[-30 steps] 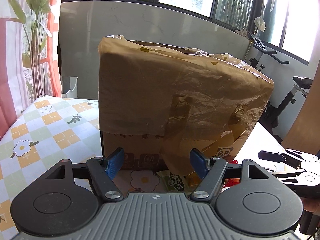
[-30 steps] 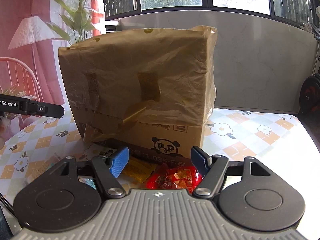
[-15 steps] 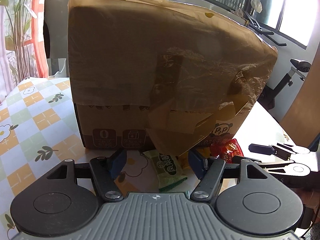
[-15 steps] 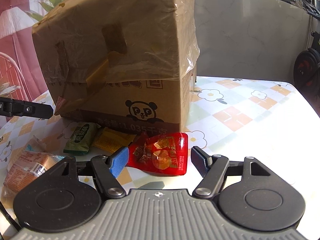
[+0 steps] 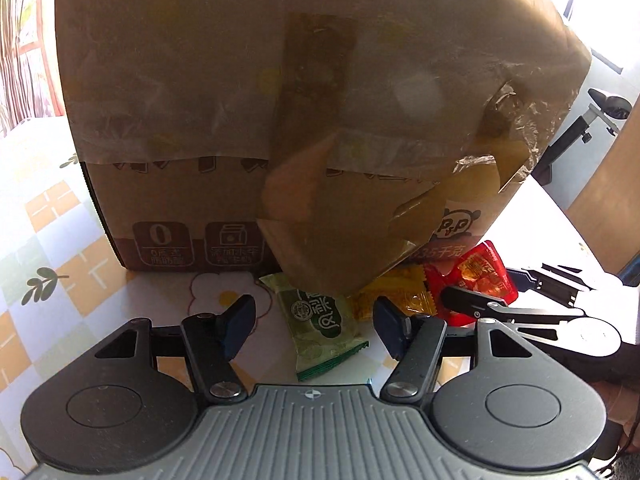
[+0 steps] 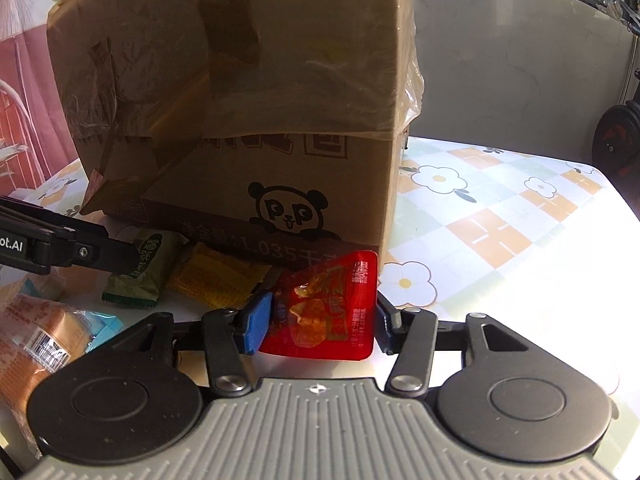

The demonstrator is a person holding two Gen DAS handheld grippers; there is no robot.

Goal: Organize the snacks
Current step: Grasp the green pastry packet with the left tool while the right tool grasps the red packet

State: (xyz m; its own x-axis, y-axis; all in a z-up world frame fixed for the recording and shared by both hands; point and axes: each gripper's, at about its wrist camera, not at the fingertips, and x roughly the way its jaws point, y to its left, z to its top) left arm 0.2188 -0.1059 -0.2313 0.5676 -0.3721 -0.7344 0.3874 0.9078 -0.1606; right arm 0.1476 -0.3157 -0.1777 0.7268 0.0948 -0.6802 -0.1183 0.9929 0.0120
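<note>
Flower-checked tablecloth (image 6: 500,232) under a cardboard box (image 6: 240,120). Right gripper (image 6: 320,320) straddling the red snack packet (image 6: 332,308) at the box's foot, fingers close beside it, contact unclear. Left gripper (image 5: 316,328) spread apart around the green snack packet (image 5: 324,320), yellow packet (image 5: 396,296) just beside.

Setting: a private home, living or sun-room area. Evidence recorded: a table under a floral checked tablecloth (image 6: 500,216); an exercise bike (image 5: 600,116) stood beside it; a pale marble-look half wall (image 6: 520,64) ran below windows; a reddish curtain (image 6: 24,92) hung at the left. A taped cardboard box (image 6: 240,100) and loose snack packets (image 6: 224,276) lay on the table.
</note>
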